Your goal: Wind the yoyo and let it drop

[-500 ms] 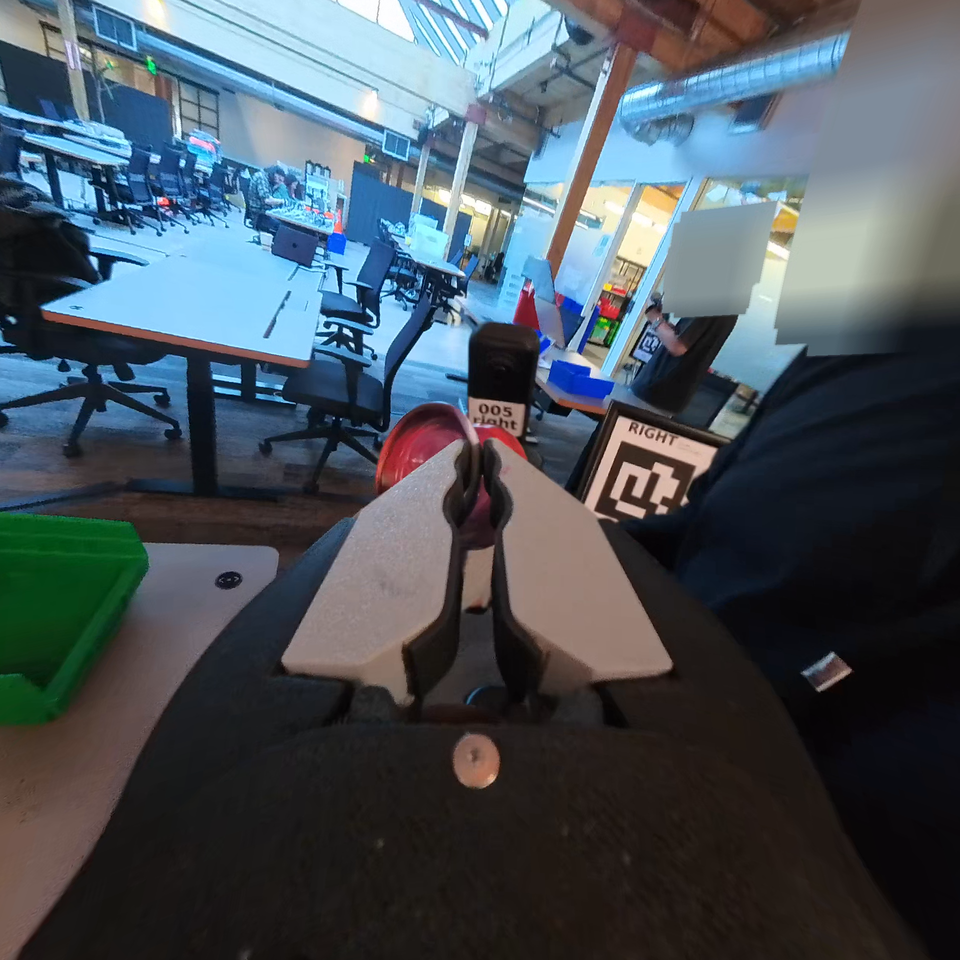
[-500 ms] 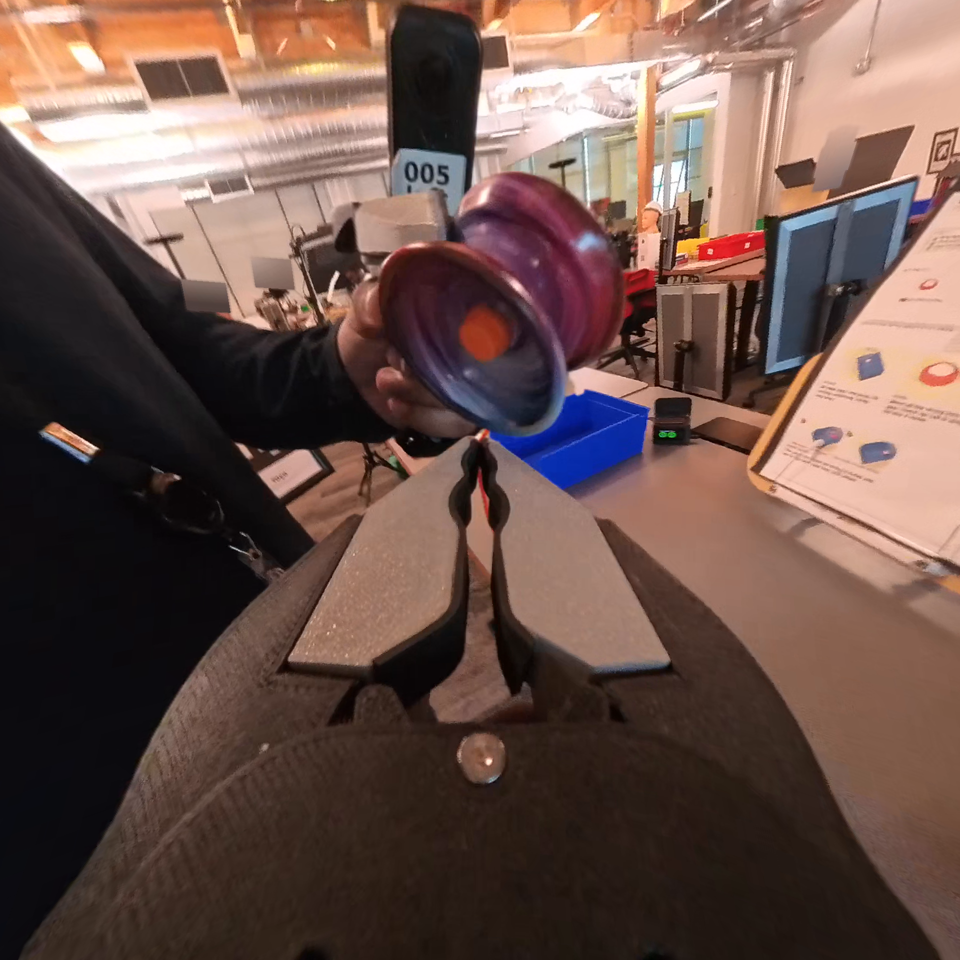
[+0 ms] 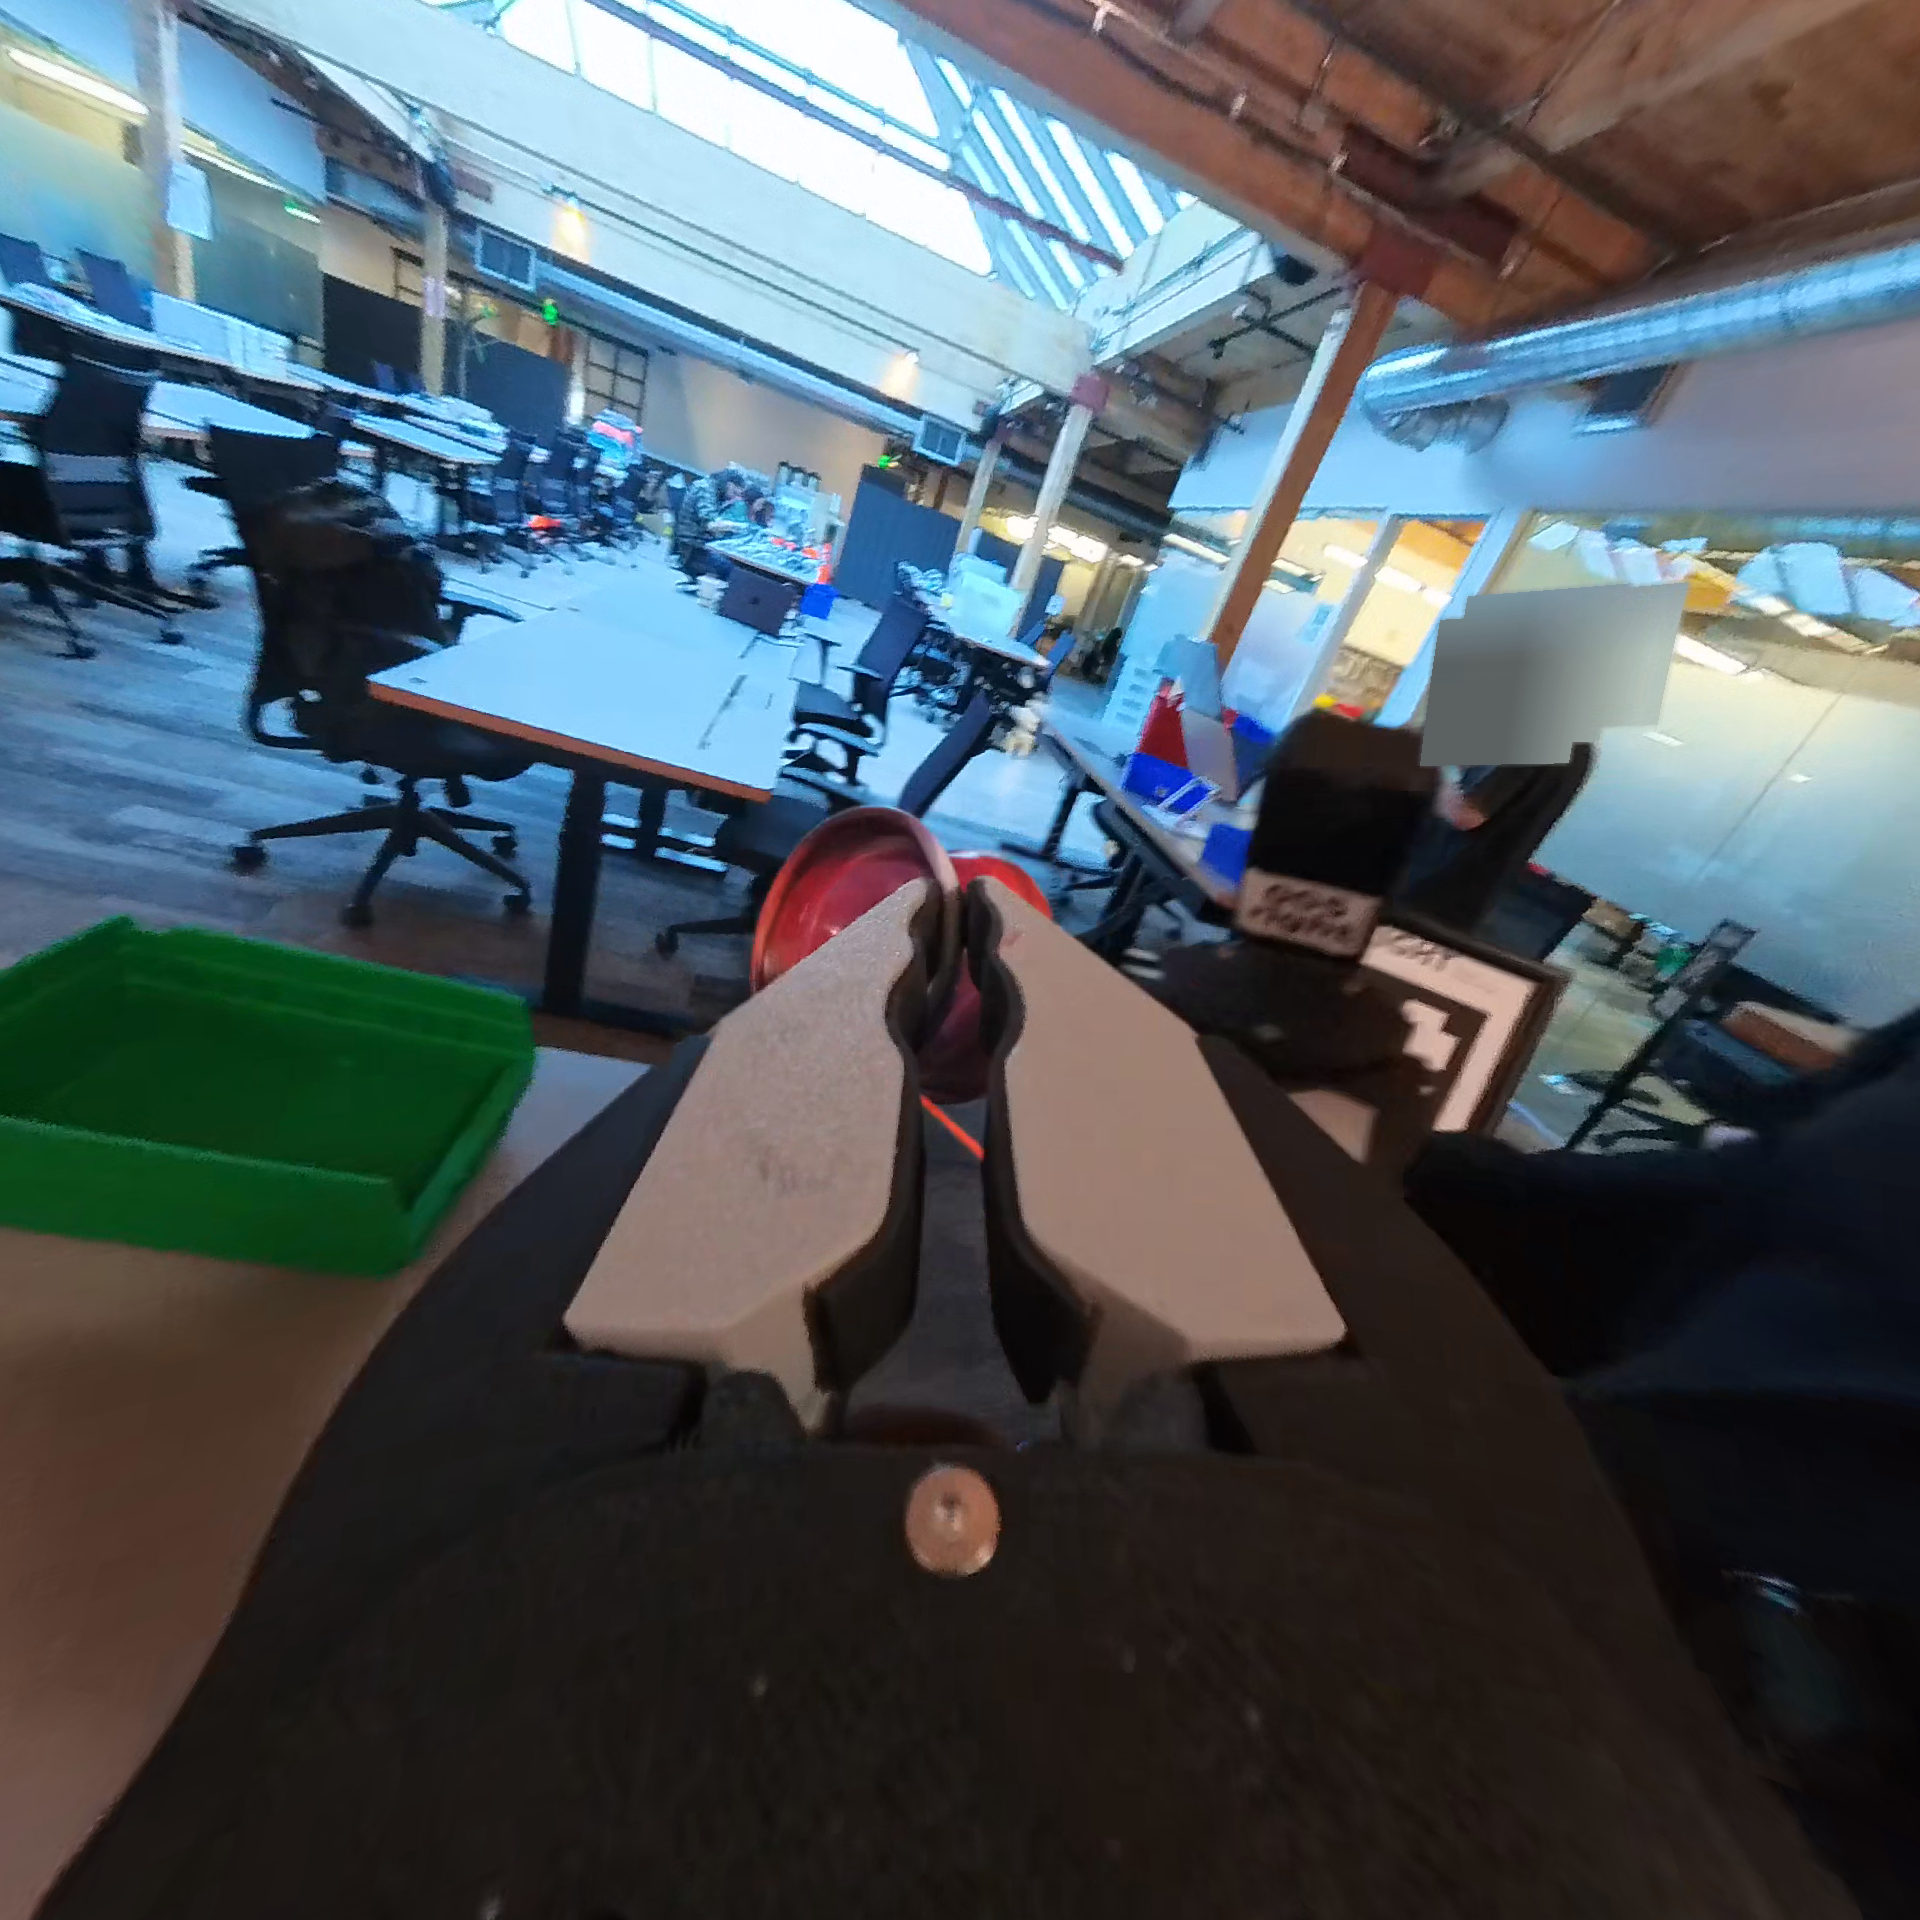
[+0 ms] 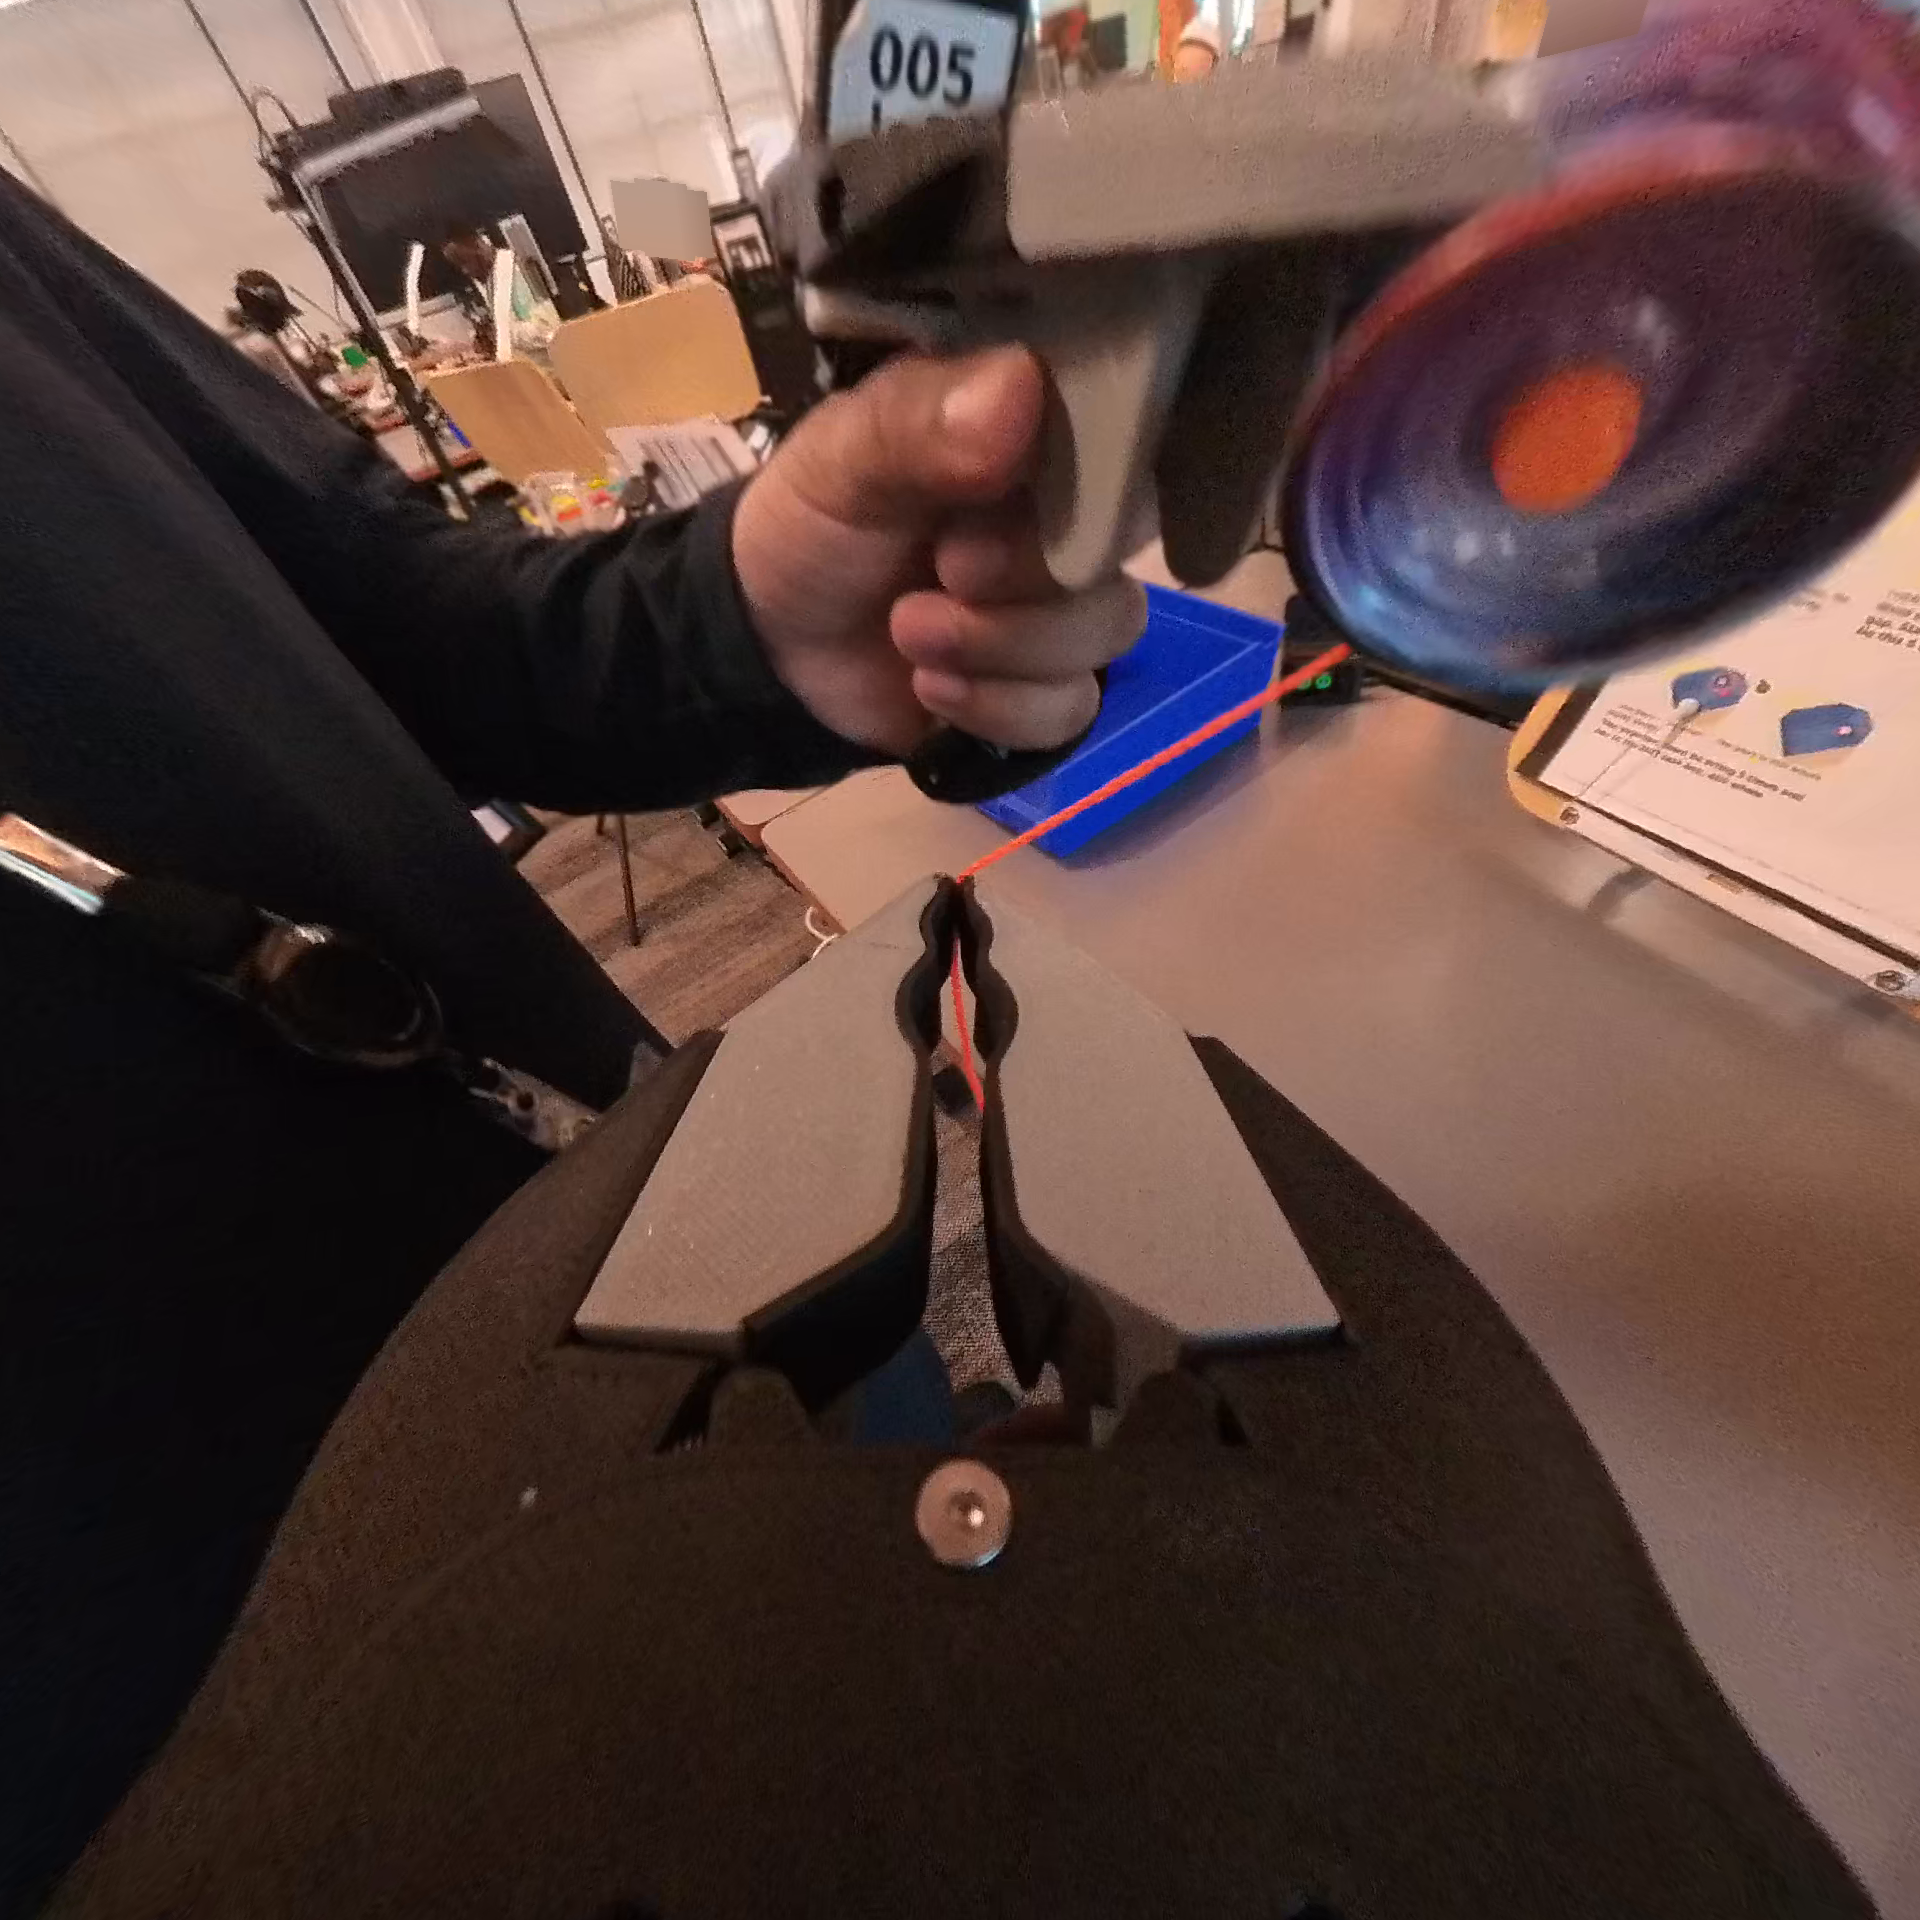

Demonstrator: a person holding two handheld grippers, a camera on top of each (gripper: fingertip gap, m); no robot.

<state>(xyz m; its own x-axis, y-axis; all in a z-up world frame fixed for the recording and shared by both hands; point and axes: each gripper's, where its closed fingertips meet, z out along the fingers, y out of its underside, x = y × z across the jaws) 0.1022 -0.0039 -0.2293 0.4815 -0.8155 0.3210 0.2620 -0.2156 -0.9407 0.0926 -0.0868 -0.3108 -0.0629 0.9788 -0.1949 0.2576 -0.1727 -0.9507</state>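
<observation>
My left gripper [image 3: 954, 902] is shut on the rim of a red and purple yoyo [image 3: 842, 894], held up in the air over the table edge. The yoyo [image 4: 1579, 416] also shows in the right wrist view at upper right, blurred, with an orange centre, gripped by the left gripper's fingers [image 4: 1247, 177] in a person's hand [image 4: 914, 551]. My right gripper [image 4: 954, 885] is shut on the red string [image 4: 1143, 779], which runs taut from its fingertips up to the yoyo. A short piece of the string [image 3: 951, 1127] shows below the yoyo in the left wrist view.
A green bin [image 3: 239, 1091] stands on the table at the left. A blue bin [image 4: 1164, 727] sits on the grey table [image 4: 1455, 1039] ahead, with an instruction sheet on a board [image 4: 1766, 779] at the right. A person's dark sleeve [image 4: 312, 623] fills the left. Left tips to right tips: about 11 centimeters.
The yoyo and left gripper have moved up and to the right, away from my right gripper. A longer stretch of red string now shows between them, pulled taut. Both grasps hold.
</observation>
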